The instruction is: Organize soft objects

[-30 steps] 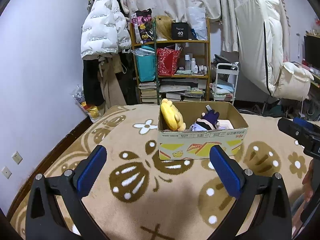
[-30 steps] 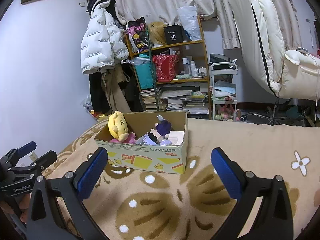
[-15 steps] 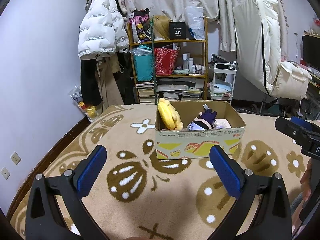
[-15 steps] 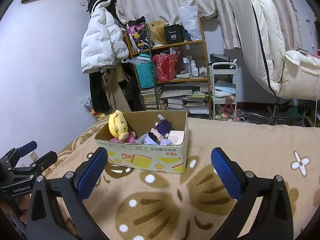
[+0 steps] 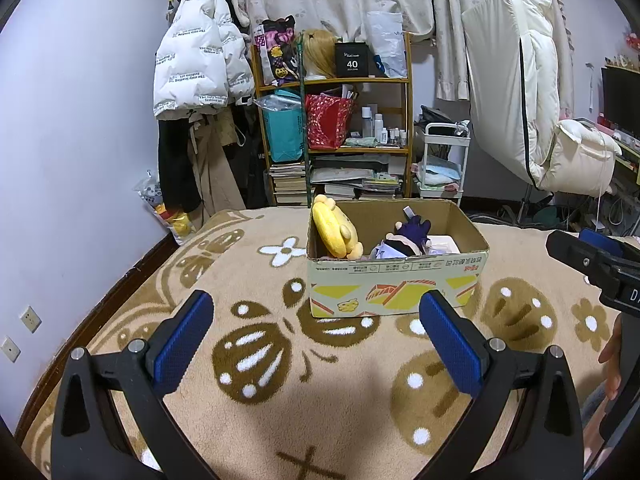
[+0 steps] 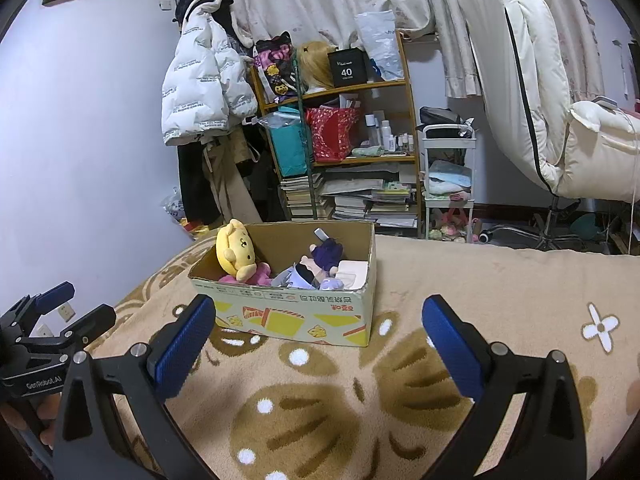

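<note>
Cardboard box (image 5: 396, 284) holds yellow plush (image 5: 334, 230) and purple-haired doll (image 5: 408, 234) — nothing else identifiable.

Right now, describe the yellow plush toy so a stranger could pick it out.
Find the cardboard box on the beige patterned blanket. The yellow plush toy leans in its left end, beside a purple-haired doll. It is the only yellow, round-headed toy there.

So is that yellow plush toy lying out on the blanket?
No, the yellow plush toy sits inside the cardboard box, leaning at its left end.
</note>
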`<state>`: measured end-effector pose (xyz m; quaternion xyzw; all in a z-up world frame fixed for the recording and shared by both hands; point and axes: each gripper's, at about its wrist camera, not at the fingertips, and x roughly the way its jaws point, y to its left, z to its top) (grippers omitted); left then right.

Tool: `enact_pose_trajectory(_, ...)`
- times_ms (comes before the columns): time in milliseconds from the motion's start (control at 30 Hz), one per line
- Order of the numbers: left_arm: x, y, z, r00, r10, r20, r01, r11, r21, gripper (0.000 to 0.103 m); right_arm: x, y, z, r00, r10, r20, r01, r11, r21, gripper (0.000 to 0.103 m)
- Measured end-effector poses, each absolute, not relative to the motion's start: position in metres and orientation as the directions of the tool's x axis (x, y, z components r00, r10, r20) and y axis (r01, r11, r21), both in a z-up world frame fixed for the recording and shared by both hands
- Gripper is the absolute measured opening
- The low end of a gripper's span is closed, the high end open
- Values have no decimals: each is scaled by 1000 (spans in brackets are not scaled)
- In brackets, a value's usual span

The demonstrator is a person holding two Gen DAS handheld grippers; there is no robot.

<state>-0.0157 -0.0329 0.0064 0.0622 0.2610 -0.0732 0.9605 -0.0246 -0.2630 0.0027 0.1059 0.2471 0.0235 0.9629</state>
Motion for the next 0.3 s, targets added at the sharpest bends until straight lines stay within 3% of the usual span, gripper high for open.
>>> enact_pose_trajectory(300, -16, -33, 6, 854, -103, -511, 168, 982, 81, 102, -25, -263, 3, 876, 98, -471, 5, 977, 213, 103)
